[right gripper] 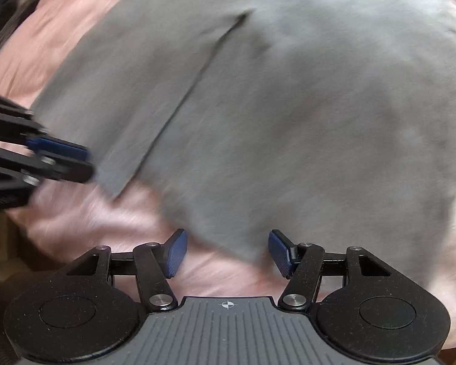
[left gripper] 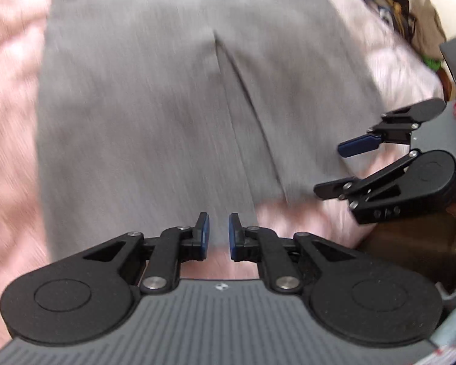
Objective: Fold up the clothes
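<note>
Grey garment point(left gripper: 155, 106) lies just beyond both tongs.

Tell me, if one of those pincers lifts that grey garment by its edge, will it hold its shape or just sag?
Probably sag: the grey garment lies flat and follows the pink bedding beneath it, with soft creases. It looks thin, so likely light. Pushed, it would probably bunch up rather than slide whole.
</note>
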`<control>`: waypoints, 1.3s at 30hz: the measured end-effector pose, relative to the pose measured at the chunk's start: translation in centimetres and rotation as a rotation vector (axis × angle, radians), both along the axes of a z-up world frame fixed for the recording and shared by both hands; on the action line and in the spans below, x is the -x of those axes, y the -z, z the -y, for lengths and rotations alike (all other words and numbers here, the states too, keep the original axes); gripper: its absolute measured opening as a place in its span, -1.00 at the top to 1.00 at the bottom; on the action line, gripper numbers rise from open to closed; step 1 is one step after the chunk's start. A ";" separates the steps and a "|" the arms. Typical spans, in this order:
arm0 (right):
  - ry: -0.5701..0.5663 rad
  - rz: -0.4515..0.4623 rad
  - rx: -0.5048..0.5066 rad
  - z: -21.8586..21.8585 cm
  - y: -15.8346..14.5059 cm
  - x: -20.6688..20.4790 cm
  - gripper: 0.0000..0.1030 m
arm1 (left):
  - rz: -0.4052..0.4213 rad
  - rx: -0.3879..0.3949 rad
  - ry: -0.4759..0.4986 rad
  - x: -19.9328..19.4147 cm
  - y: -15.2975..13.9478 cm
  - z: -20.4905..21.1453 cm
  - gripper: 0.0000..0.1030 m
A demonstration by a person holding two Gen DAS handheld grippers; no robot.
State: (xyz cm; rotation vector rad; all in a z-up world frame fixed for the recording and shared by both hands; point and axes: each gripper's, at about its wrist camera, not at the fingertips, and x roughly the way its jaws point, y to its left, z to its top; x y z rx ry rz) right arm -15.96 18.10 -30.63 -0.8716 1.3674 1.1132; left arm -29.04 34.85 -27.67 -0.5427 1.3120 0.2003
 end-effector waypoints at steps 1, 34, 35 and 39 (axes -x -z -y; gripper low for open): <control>0.013 0.018 -0.025 -0.5 -0.9 -1.4 -0.12 | 0.023 -0.014 -0.012 -0.8 -0.6 -1.1 0.83; 0.354 0.071 -0.587 -32.5 1.5 -49.8 -0.12 | 0.264 -0.279 -0.286 -33.7 5.4 -45.8 0.20; 0.351 0.067 -0.580 -33.1 1.9 -50.0 -0.12 | 0.264 -0.254 -0.294 -33.8 5.9 -46.1 0.20; 0.347 0.042 -0.577 -33.7 3.3 -50.4 0.53 | 0.292 -0.182 -0.324 -33.9 7.2 -46.4 0.33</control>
